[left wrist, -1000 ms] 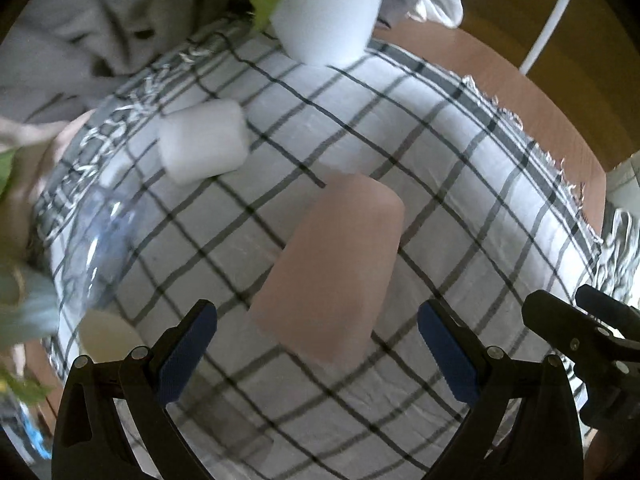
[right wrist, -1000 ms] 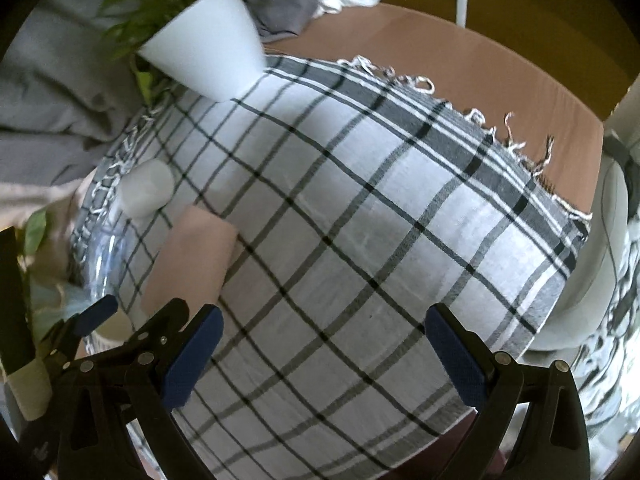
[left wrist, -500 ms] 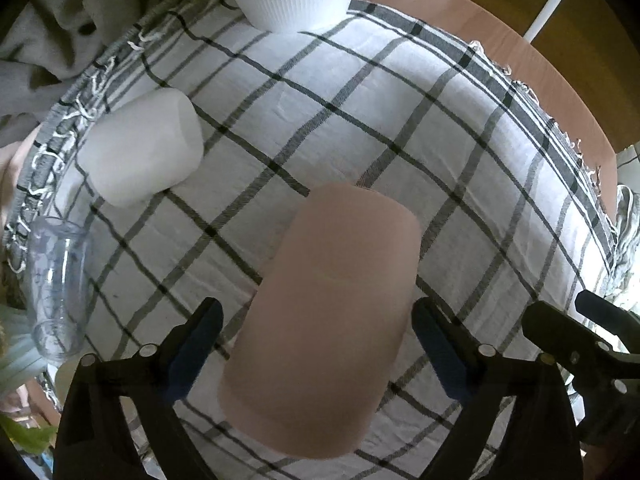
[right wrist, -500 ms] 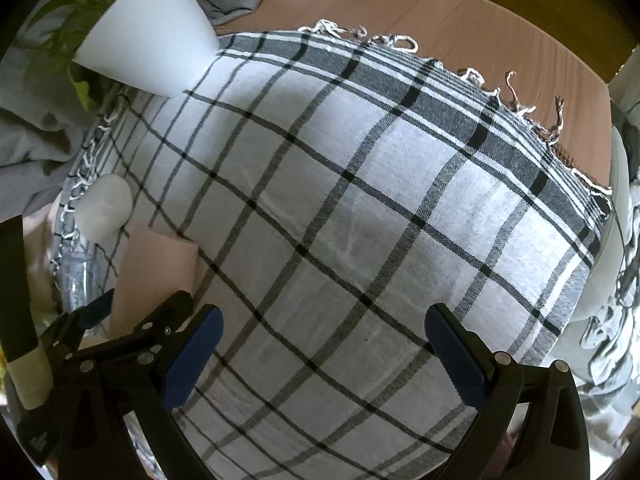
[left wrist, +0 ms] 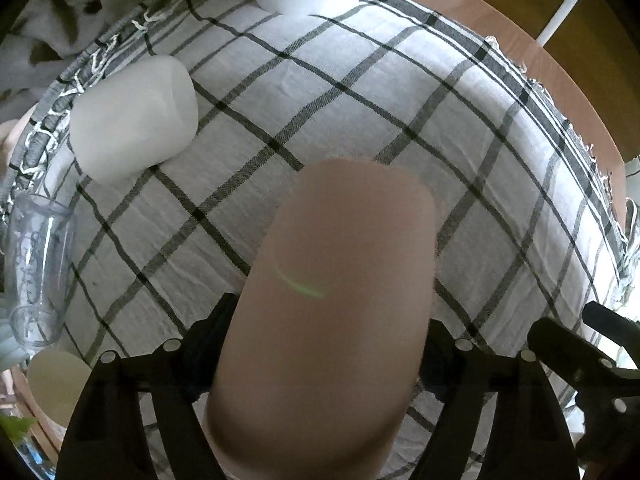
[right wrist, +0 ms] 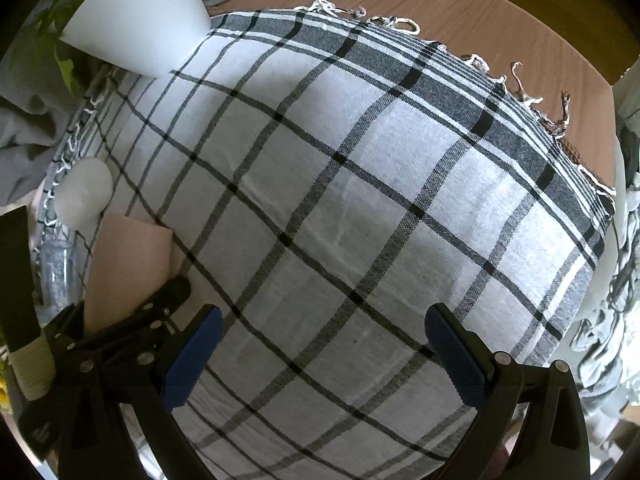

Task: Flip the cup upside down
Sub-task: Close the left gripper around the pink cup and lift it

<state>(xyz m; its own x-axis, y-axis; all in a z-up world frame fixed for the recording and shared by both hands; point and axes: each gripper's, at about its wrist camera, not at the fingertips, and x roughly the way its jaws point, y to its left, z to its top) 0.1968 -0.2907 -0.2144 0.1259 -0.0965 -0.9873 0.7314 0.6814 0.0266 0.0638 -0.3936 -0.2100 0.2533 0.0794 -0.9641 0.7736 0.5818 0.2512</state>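
Fingers of the left gripper have just closed around the pink plastic cup filling lower centre, ready for flipping; right gripper stays spread, empty.

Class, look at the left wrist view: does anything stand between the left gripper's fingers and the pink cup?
Nothing visible does. The tall pink plastic cup already sits between the left gripper fingers. The frosted white cup and clear glass lie off to the side.

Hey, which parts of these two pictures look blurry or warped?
Left wrist view: the pink plastic cup fills the foreground, soft and out of focus. Right wrist view: sharp, but fisheye bulges the black-and-white checked cloth into a dome.
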